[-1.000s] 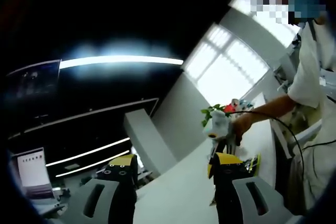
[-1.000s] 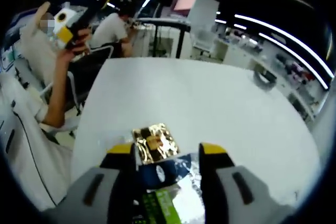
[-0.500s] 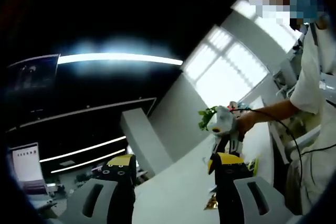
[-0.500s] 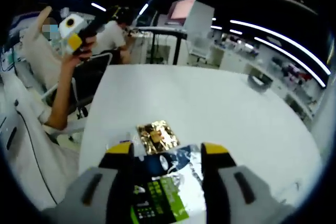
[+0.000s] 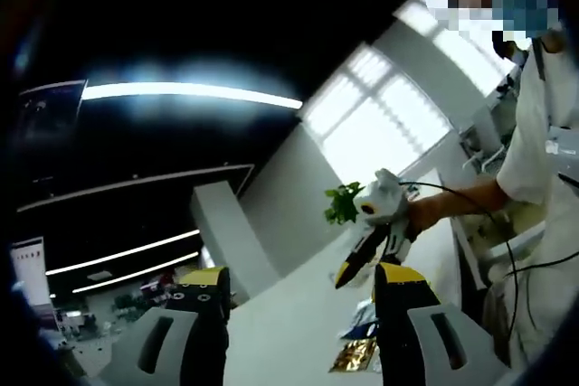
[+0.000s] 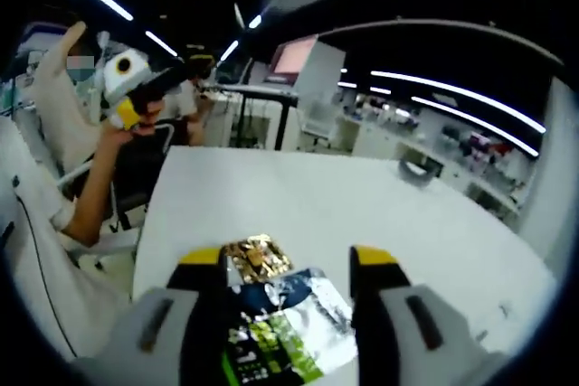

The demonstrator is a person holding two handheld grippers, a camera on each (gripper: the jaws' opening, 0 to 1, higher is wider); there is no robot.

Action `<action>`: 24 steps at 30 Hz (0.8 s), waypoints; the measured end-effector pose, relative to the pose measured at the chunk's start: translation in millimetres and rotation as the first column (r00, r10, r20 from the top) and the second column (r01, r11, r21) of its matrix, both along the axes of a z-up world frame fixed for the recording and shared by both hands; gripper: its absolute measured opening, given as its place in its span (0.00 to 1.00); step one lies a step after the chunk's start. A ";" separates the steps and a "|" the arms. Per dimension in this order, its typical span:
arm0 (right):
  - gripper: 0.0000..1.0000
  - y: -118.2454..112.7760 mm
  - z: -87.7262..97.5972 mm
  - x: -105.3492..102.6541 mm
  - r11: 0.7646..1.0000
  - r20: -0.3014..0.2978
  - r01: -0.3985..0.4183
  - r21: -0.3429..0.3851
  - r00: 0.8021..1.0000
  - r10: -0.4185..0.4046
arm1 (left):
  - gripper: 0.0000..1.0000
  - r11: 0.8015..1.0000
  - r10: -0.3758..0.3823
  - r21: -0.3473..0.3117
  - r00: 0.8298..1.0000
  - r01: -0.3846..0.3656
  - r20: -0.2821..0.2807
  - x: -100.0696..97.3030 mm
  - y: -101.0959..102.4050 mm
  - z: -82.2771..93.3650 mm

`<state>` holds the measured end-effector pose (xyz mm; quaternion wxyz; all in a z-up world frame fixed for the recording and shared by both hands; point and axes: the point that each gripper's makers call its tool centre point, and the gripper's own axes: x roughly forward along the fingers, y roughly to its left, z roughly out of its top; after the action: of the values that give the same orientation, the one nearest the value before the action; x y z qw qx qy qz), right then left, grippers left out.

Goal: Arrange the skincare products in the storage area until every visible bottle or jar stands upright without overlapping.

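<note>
I have the right gripper [image 6: 289,264] low over the white table [image 6: 362,205], jaws spread with nothing between them. Just ahead of its tips lie flat packets: a gold foil sachet [image 6: 255,256] at 12 o'clock, touching a dark blue and silver pouch [image 6: 294,300] and a green-printed packet [image 6: 267,350] nearer me. No bottle or jar is recognisable. The left gripper [image 5: 298,282] is raised off the table, aimed at the ceiling, jaws spread, empty. A green plant [image 5: 342,203] sits at 1 o'clock in the left gripper view.
</note>
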<state>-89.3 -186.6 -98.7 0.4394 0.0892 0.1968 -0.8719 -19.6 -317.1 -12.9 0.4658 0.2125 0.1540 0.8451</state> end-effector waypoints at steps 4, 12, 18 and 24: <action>0.61 -1.8 6.9 6.1 0.997 -0.014 -0.009 -0.075 1.000 0.008 | 0.68 0.998 -0.023 -0.067 1.000 0.021 -0.019 3.3 20.4 -10.2; 0.69 4.2 5.2 12.5 0.976 -0.025 0.049 -0.210 0.998 -0.056 | 0.69 0.995 -0.096 -0.020 0.995 0.097 0.021 9.8 47.8 -8.8; 0.68 27.9 13.4 15.7 0.965 -0.037 0.080 -0.252 0.995 -0.092 | 0.70 0.995 -0.104 -0.004 0.994 0.105 0.038 3.7 59.3 -12.0; 0.67 53.2 28.9 16.9 0.935 -0.070 0.128 -0.331 0.985 -0.160 | 0.71 0.994 -0.106 -0.021 0.993 0.108 0.056 4.3 72.2 -18.4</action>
<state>-72.4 -133.3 -69.7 0.3729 -0.0123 0.0642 -0.9256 -15.4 -244.9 -31.3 0.5170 0.1916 0.1396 0.8225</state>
